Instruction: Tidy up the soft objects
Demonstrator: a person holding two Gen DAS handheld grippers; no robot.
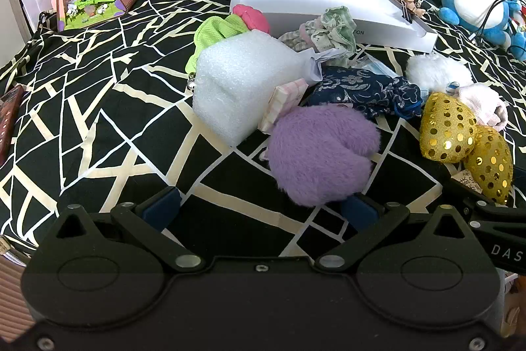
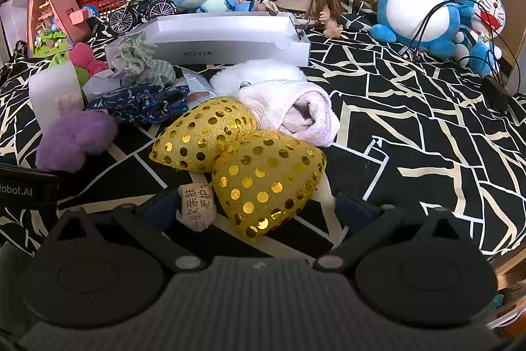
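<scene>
A black-and-cream patterned cloth (image 1: pixel 98 127) covers the counter. Both tongs, left (image 1: pixel 259 208) and right (image 2: pixel 259 208), gape wide, empty. The purple plush (image 1: pixel 322 153) looks light and squashy; pinch its middle.

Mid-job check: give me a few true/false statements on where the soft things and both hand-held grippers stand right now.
1. The left hand-held gripper is open, with the purple plush just ahead. True.
2. The white box holds the gold sequin bow. False: the gold sequin bow lies on the cloth before the right hand-held gripper.
3. The right hand-held gripper is shut on the bow. False: it is open.
4. The pink towel touches the bow. True.
</scene>
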